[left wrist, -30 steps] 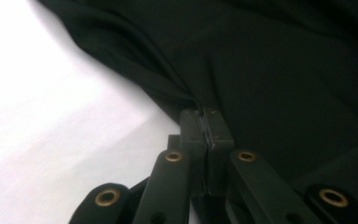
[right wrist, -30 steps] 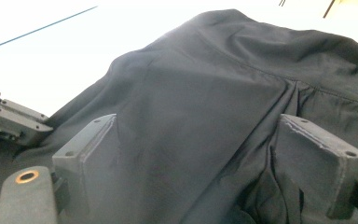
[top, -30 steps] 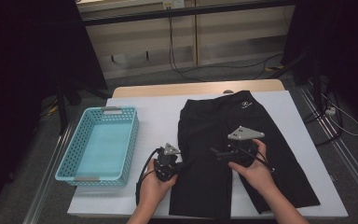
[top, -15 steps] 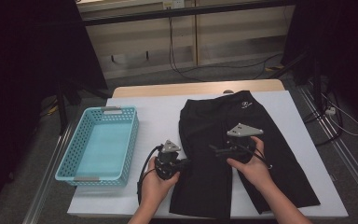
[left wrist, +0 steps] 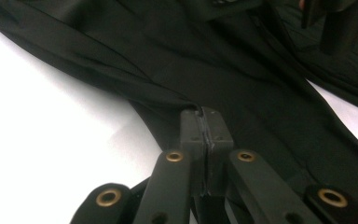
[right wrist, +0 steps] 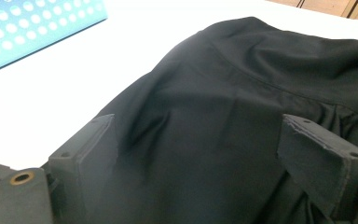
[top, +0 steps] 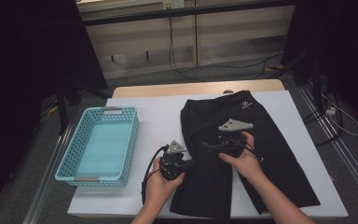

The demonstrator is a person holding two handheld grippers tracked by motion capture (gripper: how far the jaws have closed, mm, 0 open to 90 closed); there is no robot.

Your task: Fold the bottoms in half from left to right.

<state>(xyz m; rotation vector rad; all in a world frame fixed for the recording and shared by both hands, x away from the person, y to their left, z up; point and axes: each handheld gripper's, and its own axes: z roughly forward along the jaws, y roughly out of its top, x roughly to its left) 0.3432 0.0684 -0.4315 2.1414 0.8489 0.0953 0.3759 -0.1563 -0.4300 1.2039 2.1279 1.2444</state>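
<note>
Black shorts point(top: 242, 154) lie spread flat across the right half of the white surface point(top: 158, 116), waistband toward the far edge, both legs running toward the person. Down at the outer edge of the left-hand leg, the left gripper point(top: 182, 164) has its jaws pressed tight together, and the left gripper view shows a fold of the dark fabric point(left wrist: 177, 100) pinched right at their tips, just where the cloth meets bare white surface. Over to the right gripper point(top: 209, 147): jaws spread wide, hovering low over the middle of the shorts and pointing left toward the other gripper, with nothing caught; in the right gripper view the two pads stand apart with the fabric point(right wrist: 223, 116) lying loose between and beyond them. The two grippers sit near each other, not touching. Outward now: a turquoise basket point(top: 130, 140) sits on the left part of the surface, well apart from the shorts, with a clear white strip between them. The right leg's hem reaches almost to the near right edge of the surface.
</note>
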